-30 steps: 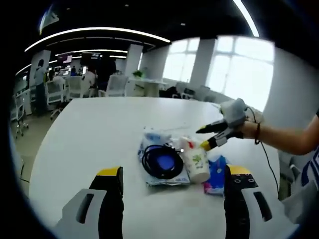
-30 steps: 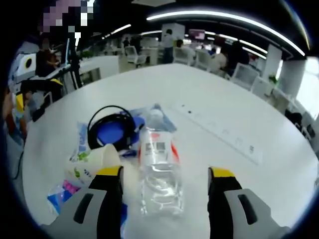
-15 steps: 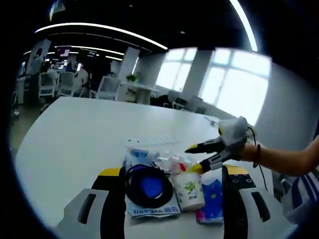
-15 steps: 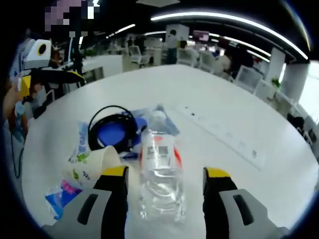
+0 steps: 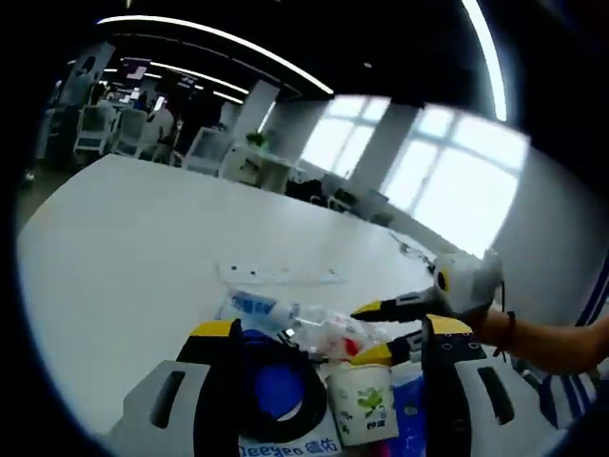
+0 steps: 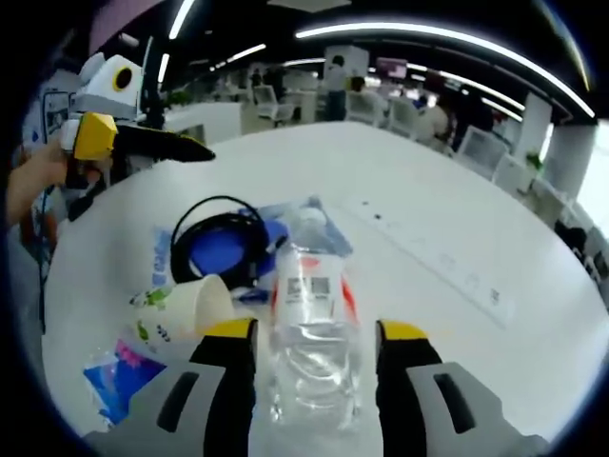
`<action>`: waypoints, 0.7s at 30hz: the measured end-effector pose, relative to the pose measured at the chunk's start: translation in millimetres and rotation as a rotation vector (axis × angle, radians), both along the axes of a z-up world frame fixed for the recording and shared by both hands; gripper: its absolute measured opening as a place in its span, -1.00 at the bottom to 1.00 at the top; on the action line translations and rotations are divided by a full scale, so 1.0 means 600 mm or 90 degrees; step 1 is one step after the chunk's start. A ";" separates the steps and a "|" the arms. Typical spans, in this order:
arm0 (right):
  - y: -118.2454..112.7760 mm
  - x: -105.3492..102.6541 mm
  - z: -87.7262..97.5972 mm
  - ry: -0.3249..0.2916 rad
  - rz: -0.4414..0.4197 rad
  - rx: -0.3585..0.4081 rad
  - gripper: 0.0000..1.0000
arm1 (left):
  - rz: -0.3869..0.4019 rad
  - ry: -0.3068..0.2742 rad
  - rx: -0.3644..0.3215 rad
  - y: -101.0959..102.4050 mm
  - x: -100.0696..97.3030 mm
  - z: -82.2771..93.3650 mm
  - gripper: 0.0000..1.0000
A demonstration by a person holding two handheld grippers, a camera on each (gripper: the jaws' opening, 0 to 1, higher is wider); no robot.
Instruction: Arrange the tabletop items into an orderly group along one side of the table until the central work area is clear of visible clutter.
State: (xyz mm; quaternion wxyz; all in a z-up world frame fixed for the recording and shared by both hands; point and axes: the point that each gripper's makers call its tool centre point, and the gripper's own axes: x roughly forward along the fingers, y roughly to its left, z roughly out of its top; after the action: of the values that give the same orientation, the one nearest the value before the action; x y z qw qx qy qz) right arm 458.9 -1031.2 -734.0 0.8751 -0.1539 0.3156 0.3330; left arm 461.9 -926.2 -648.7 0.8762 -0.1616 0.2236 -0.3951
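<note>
- White tabletop [image 6: 419,190] spreads under both views in an open office, with ceiling light strips overhead and bright windows in the left gripper view.
- Nearest in the right gripper view, the right gripper [image 6: 316,335] has its 2 yellow-tipped jaws on either side of a clear plastic bottle [image 6: 312,314] lying on its side; they sit close against it, though actual contact cannot be told.
- Just left of the bottle, a paper cup [image 6: 190,305] lies tipped over, and a blue-and-pink packet [image 6: 119,367] rests beside it.
- Behind the cup, a black coiled cable [image 6: 217,238] sits on a blue plastic bag [image 6: 162,257].
- Farther back on the left, the left gripper [image 6: 181,148] hangs above the table, held by a hand [image 6: 33,176].
- In the left gripper view, the left gripper's [image 5: 328,335] 2 jaws stand wide apart, holding nothing, with the cable [image 5: 276,390] and cup [image 5: 363,405] between them.
- Beyond the clutter, a long white power strip [image 5: 281,274] lies on the table.
</note>
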 end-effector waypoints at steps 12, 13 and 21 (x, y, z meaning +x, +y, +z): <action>0.000 -0.001 -0.008 0.001 0.007 -0.011 -0.18 | 0.007 0.083 -0.032 -0.038 0.050 -0.043 0.32; 0.000 -0.001 -0.008 0.001 0.008 -0.012 -0.18 | 0.007 0.080 -0.031 -0.041 0.055 -0.046 0.28; -0.002 0.000 -0.012 -0.003 0.017 -0.023 -0.21 | 0.015 0.143 -0.038 -0.061 0.075 -0.086 0.25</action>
State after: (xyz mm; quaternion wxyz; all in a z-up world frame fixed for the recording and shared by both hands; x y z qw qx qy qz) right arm 458.9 -1032.5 -741.5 0.8683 -0.1745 0.3174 0.3388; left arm 506.9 -963.0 -700.2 0.8453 -0.2332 0.3066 -0.3704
